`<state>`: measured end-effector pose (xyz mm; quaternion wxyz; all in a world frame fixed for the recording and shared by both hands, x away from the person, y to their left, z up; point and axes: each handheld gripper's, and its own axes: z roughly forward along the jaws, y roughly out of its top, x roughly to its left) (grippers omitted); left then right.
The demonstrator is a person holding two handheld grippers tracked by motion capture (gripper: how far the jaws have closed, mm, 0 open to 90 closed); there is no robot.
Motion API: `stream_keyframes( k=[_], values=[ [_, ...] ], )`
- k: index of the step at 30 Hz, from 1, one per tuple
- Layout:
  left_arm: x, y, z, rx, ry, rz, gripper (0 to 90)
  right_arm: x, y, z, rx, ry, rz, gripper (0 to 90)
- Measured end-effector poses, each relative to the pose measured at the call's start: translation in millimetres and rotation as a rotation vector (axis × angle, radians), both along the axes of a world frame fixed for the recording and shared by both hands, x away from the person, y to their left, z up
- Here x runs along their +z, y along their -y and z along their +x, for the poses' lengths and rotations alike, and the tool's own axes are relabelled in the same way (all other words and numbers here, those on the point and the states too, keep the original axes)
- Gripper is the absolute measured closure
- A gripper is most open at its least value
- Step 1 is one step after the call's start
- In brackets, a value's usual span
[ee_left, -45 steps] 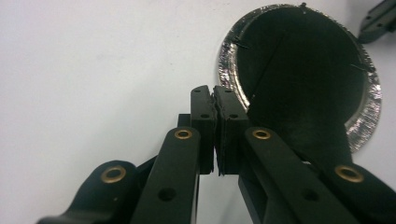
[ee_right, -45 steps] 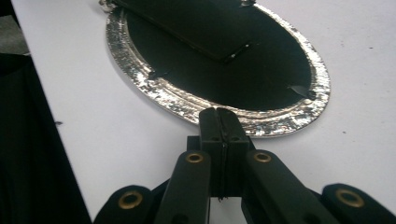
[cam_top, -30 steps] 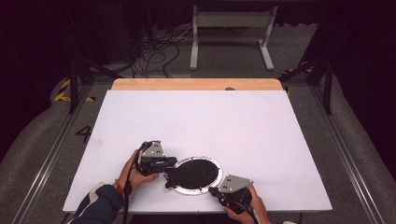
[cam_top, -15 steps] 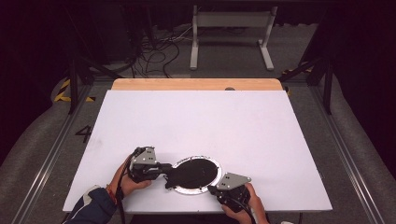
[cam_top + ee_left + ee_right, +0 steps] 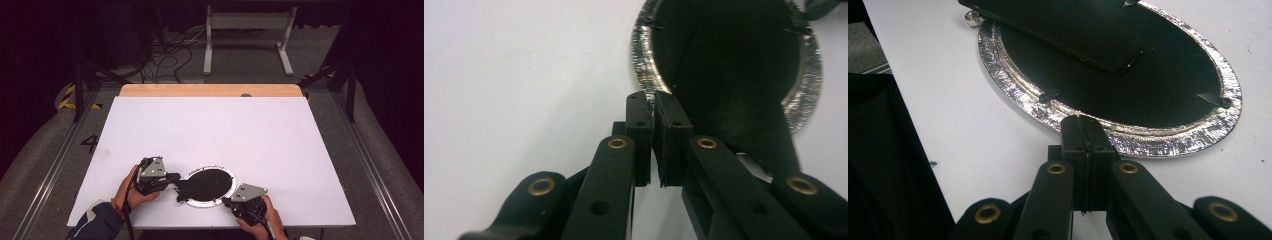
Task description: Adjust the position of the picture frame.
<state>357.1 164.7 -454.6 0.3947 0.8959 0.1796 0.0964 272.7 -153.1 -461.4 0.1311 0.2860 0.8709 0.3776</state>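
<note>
**Frame backing being peeled off at the counter's near edge**

The frame (image 5: 208, 186), a round silvery ring with a black backing, lay flat on the white counter (image 5: 215, 130) at the lower centre of the high view. The left hand-held gripper (image 5: 172, 178) was at its left rim, jaws nearly shut on a black flap (image 5: 724, 100) of the backing, which rose toward the camera in the left gripper view. The right hand-held gripper (image 5: 1083, 125) had its jaws fully closed, tips touching the ring's near rim; whether they pinched the rim or merely pressed against it, I could not tell.

The step in hand looked like lifting the backing while the ring was steadied. The next move would call for a slow pull on the flap without dragging the ring.

Compared with a second before, the left hand-held gripper had shifted slightly lower in the frame; the frame had not moved.
</note>
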Motion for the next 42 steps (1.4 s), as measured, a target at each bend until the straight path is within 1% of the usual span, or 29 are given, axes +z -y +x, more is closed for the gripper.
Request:
stream_keyframes(
  k=[2, 3, 5, 7, 8, 9, 13, 14, 16, 18, 19, 21, 23, 24, 27, 29, 32, 33, 34, 35, 37, 38, 39, 40, 42],
  values=[
    [-1.1, -1.2, 2.0, 0.011, -0.001, 0.006, 86.3, -0.2, 0.2, 0.5, 0.002, -0.003, 0.004, 90.0],
    [-2.1, -1.0, 2.7, 0.020, -0.004, 0.001, 86.2, -0.3, 0.3, 0.8, 0.001, -0.003, 0.005, 90.0],
    [-3.8, -0.4, 4.9, 0.022, -0.018, 0.006, 86.8, -0.3, 0.5, 1.5, 0.003, -0.004, 0.007, 90.0],
    [-6.7, 2.6, 5.6, 0.017, -0.014, 0.048, 86.1, -0.4, 0.5, 2.3, 0.003, -0.005, 0.008, 90.0],
    [-9.2, 3.6, 6.6, 0.014, -0.017, 0.052, 86.6, -0.3, 0.5, 2.6, 0.002, -0.007, 0.008, 90.0],
    [-9.3, 2.7, 7.7, 0.012, -0.036, 0.041, 87.6, -0.2, 0.4, 3.5, 0.003, -0.010, 0.010, 90.0],
    [-10.3, -1.5, 6.3, 0.007, -0.061, 0.021, 88.7, -0.2, -0.6, 6.0, -0.002, -0.013, 0.013, 90.0],
    [-9.8, -1.8, 5.2, 0.004, -0.065, 0.026, 88.9, -0.2, -0.7, 7.3, -0.005, -0.018, 0.016, 90.0],
    [-9.6, -2.2, 1.9, -0.013, -0.058, 0.032, 89.2, -0.2, -0.7, 9.1, -0.007, -0.019, 0.019, 90.0],
    [-10.3, -3.4, -2.8, -0.021, -0.076, 0.021, 89.2, -0.4, -1.4, 11.5, -0.014, -0.019, 0.020, 90.0],
    [-10.4, -3.2, -4.6, -0.016, -0.071, 0.021, 89.2, -0.5, -1.5, 12.6, -0.016, -0.021, 0.023, 90.0],
    [-10.3, -0.7, -9.0, -0.035, -0.063, 0.028, 89.9, -0.2, -2.1, 14.5, -0.020, -0.023, 0.021, 90.0],
    [-9.4, 0.6, -11.3, -0.023, -0.057, 0.042, 90.0, 0.1, -2.9, 16.5, -0.026, -0.025, 0.022, 90.0],
    [-9.5, 0.5, -11.2, -0.021, -0.055, 0.040, 90.0, 0.4, -3.0, 18.1, -0.027, -0.022, 0.020, 90.0],
    [-9.7, 0.9, -10.8, -0.017, -0.065, 0.032, 90.0, 0.6, -2.2, 21.7, -0.040, -0.026, 0.022, 90.0],
    [-10.4, 0.9, -10.4, -0.012, -0.077, 0.019, 90.0, 1.0, -1.9, 24.5, -0.052, -0.026, 0.019, 90.0],
    [-10.0, 2.2, -9.8, -0.018, -0.079, 0.021, 90.0, 0.9, -0.5, 27.6, -0.058, -0.026, 0.020, 90.0],
    [-9.5, 3.4, -9.8, -0.021, -0.080, 0.026, 90.0, 1.0, 0.3, 30.0, -0.068, -0.024, 0.019, 90.0],
    [-8.8, 4.8, -9.6, -0.024, -0.071, 0.034, 90.0, 1.3, 1.4, 32.2, -0.077, -0.017, 0.012, 90.0],
    [-9.0, 5.4, -9.7, -0.019, -0.075, 0.031, 90.0, 1.5, 3.2, 35.6, -0.091, -0.012, 0.008, 90.0],
    [-9.7, 6.6, -9.0, -0.017, -0.090, 0.017, 90.0, 1.3, 7.5, 41.1, -0.119, -0.015, 0.016, 90.0],
    [-10.1, 7.8, -8.8, -0.015, -0.089, 0.010, 90.0, 1.1, 10.1, 44.6, -0.130, -0.022, 0.026, 90.0],
    [-10.0, 8.9, -8.1, -0.018, -0.092, 0.012, 90.0, 1.1, 12.2, 47.5, -0.134, -0.032, 0.035, 90.0],
    [-9.8, 11.4, -7.7, -0.023, -0.088, 0.013, 90.0, 1.3, 12.9, 49.2, -0.141, -0.028, 0.030, 90.0],
    [-9.2, 14.7, -7.9, -0.025, -0.080, 0.022, 90.0, 1.7, 12.6, 51.8, -0.152, -0.004, 0.008, 90.0]
  ],
)
